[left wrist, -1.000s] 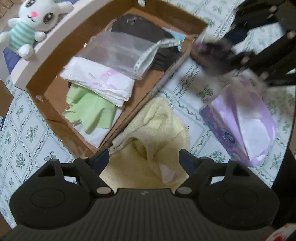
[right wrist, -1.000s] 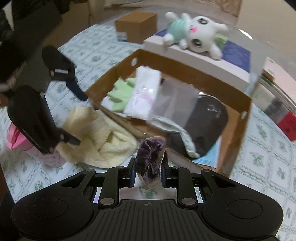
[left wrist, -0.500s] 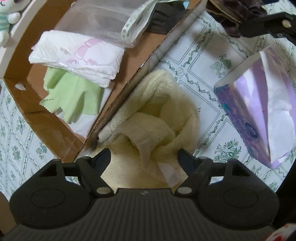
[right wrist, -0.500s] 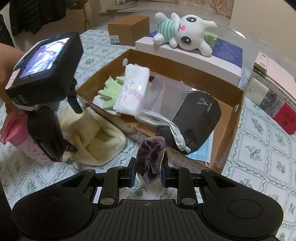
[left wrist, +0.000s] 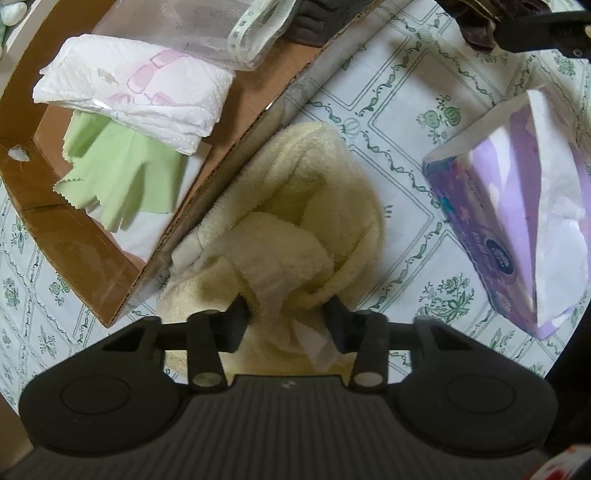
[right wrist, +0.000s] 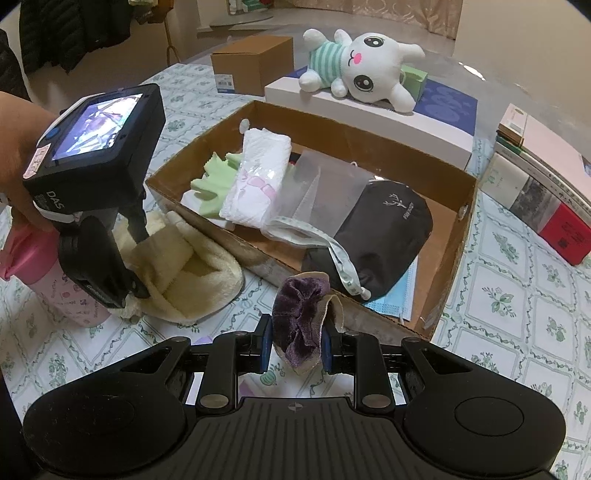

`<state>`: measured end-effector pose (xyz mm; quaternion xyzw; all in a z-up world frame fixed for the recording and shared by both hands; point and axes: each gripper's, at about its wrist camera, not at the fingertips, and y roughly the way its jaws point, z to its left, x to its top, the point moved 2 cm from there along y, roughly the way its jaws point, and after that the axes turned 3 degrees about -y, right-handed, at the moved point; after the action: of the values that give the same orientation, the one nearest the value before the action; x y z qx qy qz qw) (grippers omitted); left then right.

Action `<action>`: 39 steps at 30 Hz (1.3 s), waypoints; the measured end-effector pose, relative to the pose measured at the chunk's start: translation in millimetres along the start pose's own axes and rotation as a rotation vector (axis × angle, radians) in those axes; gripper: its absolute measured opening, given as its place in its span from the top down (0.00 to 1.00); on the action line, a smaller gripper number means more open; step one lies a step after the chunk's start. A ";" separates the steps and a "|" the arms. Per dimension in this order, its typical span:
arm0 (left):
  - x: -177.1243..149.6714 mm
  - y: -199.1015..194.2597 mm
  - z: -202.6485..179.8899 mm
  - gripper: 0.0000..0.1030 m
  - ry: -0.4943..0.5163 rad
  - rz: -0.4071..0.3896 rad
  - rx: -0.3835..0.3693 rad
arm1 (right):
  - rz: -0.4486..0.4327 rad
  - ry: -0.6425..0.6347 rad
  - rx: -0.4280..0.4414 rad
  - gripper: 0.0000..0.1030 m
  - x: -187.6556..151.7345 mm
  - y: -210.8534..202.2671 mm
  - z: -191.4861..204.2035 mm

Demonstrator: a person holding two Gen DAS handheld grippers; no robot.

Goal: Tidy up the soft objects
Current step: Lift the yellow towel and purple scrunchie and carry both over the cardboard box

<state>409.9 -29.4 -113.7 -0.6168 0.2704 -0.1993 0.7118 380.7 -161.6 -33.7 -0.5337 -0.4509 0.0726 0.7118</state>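
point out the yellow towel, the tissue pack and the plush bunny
yellow towel [left wrist: 295,206], left wrist view, on its fluffy upper fold
tissue pack [left wrist: 517,206], left wrist view, on its purple top face
plush bunny [right wrist: 365,70], right wrist view, on its white face

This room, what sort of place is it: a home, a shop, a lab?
Most likely a home, at a dining or living-room table. The tablecloth has a household floral print, a plush bunny lies on a flat box, and coats hang in the background beside curtains.
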 end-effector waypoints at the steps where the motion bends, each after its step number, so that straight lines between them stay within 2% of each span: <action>1: -1.2 -1.5 -0.7 0.72 0.004 -0.006 0.003 | -0.001 0.001 0.000 0.75 -0.3 -0.9 0.2; 3: -5.3 -5.7 -2.4 0.84 0.005 -0.021 0.006 | -0.005 0.002 -0.002 0.75 -0.4 -3.9 1.7; 6: -11.5 -21.5 -1.1 0.88 -0.003 -0.064 0.004 | -0.013 0.006 -0.003 0.75 -0.2 -9.0 4.1; 20: -45.6 -129.2 -10.4 0.89 -0.060 -0.351 -0.009 | -0.090 0.024 -0.039 0.75 8.0 -56.2 34.1; 39: -97.9 -236.6 -11.1 0.89 -0.138 -0.606 -0.001 | -0.201 0.051 -0.118 0.75 13.3 -132.4 61.9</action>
<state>338.9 -15.2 132.1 -0.6818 0.0253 -0.3598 0.6364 293.8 -166.4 84.6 -0.5284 -0.4874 -0.0395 0.6940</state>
